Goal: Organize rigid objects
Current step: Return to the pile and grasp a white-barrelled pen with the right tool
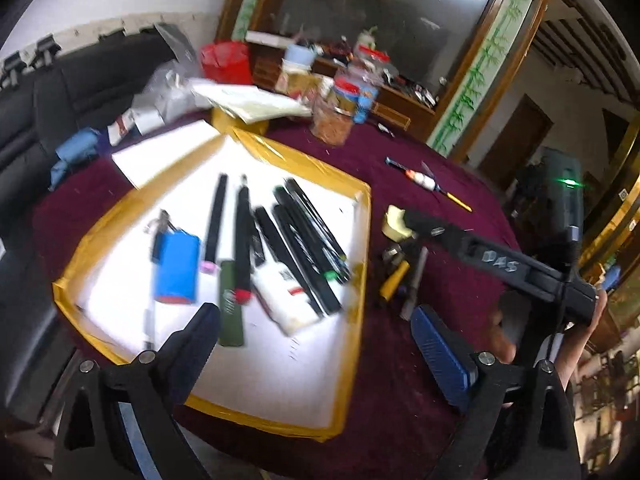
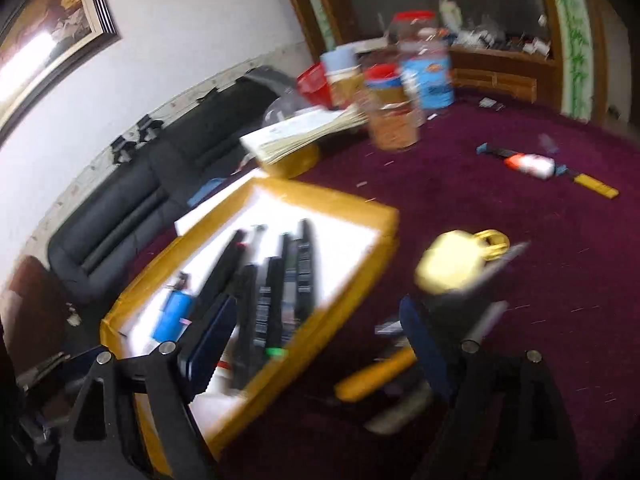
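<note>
In the yellow-rimmed white tray (image 1: 362,248) lie a blue cylindrical battery pack (image 1: 177,270) and stiff black sticks (image 1: 304,240), light, best pinched mid-length. Right, on the maroon tabletop (image 1: 460,280), a heavy brass padlock (image 2: 452,266) and yellow-handled tool (image 2: 374,378) wait. Left claw (image 1: 320,344) and right claw (image 2: 316,336) both gape empty.

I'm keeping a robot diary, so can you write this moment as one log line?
left tool: open, empty | right tool: open, empty | tray: black sticks, blue box inside | padlock: outside tray on purple cloth
</note>
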Demonstrator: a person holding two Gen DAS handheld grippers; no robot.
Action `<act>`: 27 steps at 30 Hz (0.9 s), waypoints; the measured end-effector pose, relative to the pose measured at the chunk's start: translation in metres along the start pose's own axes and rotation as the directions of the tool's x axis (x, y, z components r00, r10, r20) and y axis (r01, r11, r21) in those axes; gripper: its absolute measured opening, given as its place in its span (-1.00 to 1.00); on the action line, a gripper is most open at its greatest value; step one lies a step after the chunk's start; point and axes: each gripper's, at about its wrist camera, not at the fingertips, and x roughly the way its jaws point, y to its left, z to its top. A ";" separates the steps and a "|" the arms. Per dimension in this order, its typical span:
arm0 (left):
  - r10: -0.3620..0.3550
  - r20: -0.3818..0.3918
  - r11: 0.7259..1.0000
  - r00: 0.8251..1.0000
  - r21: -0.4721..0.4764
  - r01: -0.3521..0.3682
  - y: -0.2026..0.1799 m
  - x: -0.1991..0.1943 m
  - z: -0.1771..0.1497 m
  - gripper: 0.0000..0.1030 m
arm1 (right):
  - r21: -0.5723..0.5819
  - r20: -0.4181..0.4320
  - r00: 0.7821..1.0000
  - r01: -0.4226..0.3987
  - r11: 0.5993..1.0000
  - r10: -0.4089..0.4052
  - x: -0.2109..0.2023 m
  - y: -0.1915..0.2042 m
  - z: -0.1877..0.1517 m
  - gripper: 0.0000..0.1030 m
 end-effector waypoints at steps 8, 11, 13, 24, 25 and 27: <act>-0.005 0.003 1.000 1.000 -0.011 0.005 -0.019 0.013 0.004 0.89 | 0.071 0.056 0.997 0.048 0.996 -0.052 -0.015 -0.063 0.002 0.61; -0.021 -0.019 0.999 1.000 0.023 0.021 -0.031 0.022 0.005 0.89 | 0.187 -0.008 1.000 0.002 0.982 0.000 0.001 -0.087 -0.003 0.60; -0.040 -0.037 0.998 0.999 0.039 0.041 -0.038 0.029 0.004 0.81 | 0.212 -0.022 1.000 -0.013 0.977 0.018 0.006 -0.094 -0.006 0.60; -0.046 -0.059 0.996 0.997 0.075 0.050 -0.055 0.041 0.002 0.76 | 0.300 -0.147 0.989 0.050 0.953 -0.005 0.026 -0.104 -0.024 0.07; -0.048 -0.058 0.996 0.997 0.070 0.052 -0.054 0.040 0.002 0.76 | 0.299 -0.168 0.986 0.061 0.952 -0.011 0.030 -0.104 -0.027 -0.03; -0.047 -0.056 0.996 0.997 0.072 0.051 -0.054 0.039 0.002 0.76 | 0.314 -0.223 0.975 0.081 0.946 -0.010 0.036 -0.103 -0.035 -0.14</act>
